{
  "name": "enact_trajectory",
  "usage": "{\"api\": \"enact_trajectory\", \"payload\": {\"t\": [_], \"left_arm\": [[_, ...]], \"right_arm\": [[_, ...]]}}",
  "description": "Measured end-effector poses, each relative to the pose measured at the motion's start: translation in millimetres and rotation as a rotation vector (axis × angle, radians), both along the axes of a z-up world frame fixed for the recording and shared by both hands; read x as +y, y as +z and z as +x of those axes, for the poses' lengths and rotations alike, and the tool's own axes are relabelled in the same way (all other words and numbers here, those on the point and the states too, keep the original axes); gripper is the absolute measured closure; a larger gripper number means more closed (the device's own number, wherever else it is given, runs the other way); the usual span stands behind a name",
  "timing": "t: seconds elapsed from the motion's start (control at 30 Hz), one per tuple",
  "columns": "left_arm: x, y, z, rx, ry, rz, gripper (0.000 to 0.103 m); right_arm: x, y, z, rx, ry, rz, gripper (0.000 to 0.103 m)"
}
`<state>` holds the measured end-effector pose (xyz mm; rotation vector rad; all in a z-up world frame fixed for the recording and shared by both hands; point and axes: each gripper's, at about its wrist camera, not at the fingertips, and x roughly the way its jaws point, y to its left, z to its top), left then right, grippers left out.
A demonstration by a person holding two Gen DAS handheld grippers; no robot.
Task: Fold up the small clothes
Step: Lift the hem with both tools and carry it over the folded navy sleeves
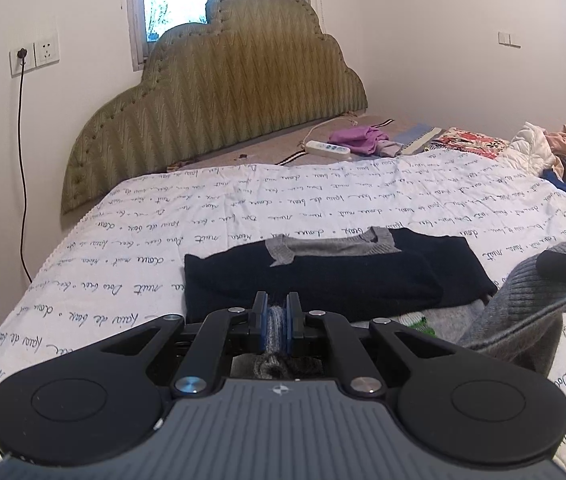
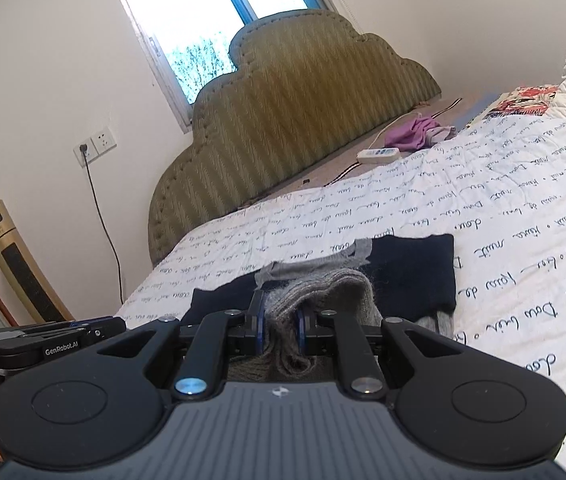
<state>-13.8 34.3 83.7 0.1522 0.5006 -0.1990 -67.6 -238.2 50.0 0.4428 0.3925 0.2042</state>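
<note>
A small navy sweater (image 1: 323, 276) with a grey collar lies on the white bedspread (image 1: 243, 204), its sleeves folded in. My left gripper (image 1: 277, 318) is shut on a pinch of grey and navy knit at the sweater's near edge. To the right, the grey ribbed hem (image 1: 531, 304) is lifted off the bed and hangs from my right gripper's fingertip (image 1: 563, 270). In the right wrist view my right gripper (image 2: 281, 320) is shut on that bunched grey rib (image 2: 323, 288), over the navy sweater (image 2: 411, 276). The left gripper's body (image 2: 59, 338) sits close at the left.
A green padded headboard (image 1: 219, 108) stands behind the bed. A power strip (image 1: 329, 148) and purple cloth (image 1: 359, 138) lie near it, and a pile of clothes (image 1: 555, 156) at the right. A gold tower appliance (image 2: 15, 260) stands by the wall with sockets and a cable (image 1: 23, 160).
</note>
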Motion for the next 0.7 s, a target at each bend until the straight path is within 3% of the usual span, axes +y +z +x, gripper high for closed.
{"api": "enact_trajectory", "payload": {"t": [0.33,0.7], "left_arm": [[-6.7,4.6,21.8,-0.012,0.012,0.018,0.1],[2.1,-1.2,36.9,0.015,0.028,-0.03,0.1]], "right_arm": [[-1.8,6.3,16.6,-0.036,-0.057,-0.014,0.089],[-2.5,3.0,33.5,-0.031,-0.051,-0.03,0.09]]}}
